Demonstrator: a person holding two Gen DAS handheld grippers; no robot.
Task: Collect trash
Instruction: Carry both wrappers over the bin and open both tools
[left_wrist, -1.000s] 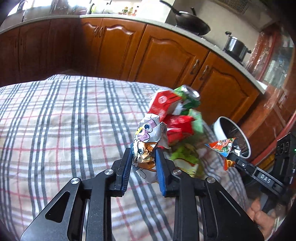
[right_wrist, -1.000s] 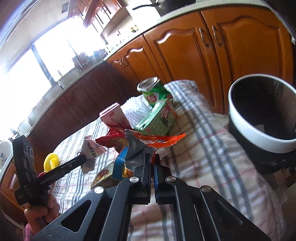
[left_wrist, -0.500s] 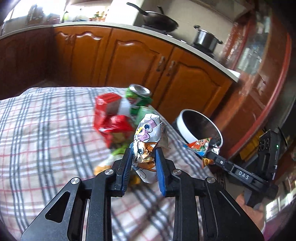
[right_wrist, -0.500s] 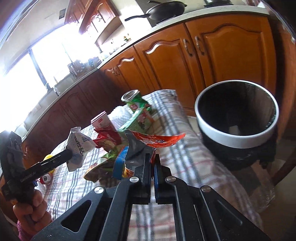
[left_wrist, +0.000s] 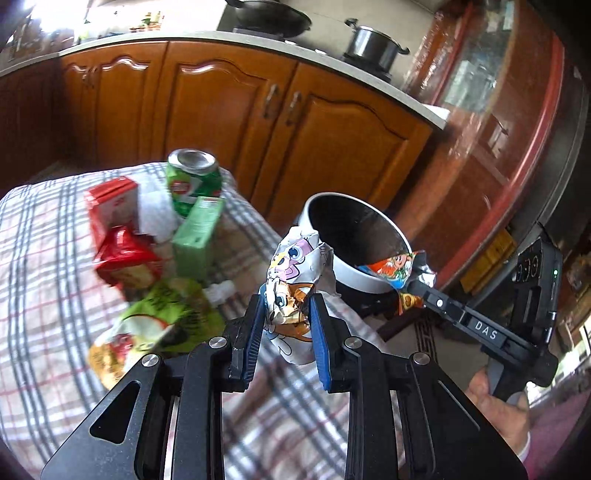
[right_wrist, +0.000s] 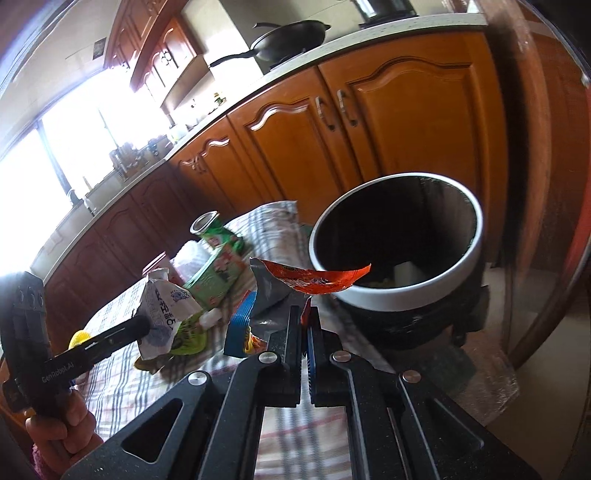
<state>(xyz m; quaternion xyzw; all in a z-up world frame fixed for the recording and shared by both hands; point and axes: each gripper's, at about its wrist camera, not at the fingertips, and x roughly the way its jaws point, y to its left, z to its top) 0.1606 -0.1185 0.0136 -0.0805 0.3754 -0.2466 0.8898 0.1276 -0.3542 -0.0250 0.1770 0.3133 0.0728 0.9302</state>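
My left gripper (left_wrist: 286, 314) is shut on a crumpled cartoon-print wrapper (left_wrist: 291, 273) and holds it above the table's right edge, just short of the white-rimmed trash bin (left_wrist: 364, 284). My right gripper (right_wrist: 306, 317) is shut on an orange foil snack wrapper (right_wrist: 314, 278), held at the near rim of the bin (right_wrist: 399, 291). In the left wrist view the right gripper (left_wrist: 413, 286) and its orange wrapper (left_wrist: 391, 267) hang over the bin's rim. In the right wrist view the left gripper (right_wrist: 142, 326) holds the white wrapper (right_wrist: 166, 306) to my left.
On the checked tablecloth (left_wrist: 44, 295) lie a green can (left_wrist: 192, 181), a green carton (left_wrist: 197, 236), a red carton (left_wrist: 110, 206), a red packet (left_wrist: 125, 258) and a green snack bag (left_wrist: 159, 321). Wooden cabinets (left_wrist: 229, 110) stand behind. The bin stands on the floor beside the table.
Both grippers have moved right, toward the bin, each still holding its wrapper. The bin is now larger and closer in both views.
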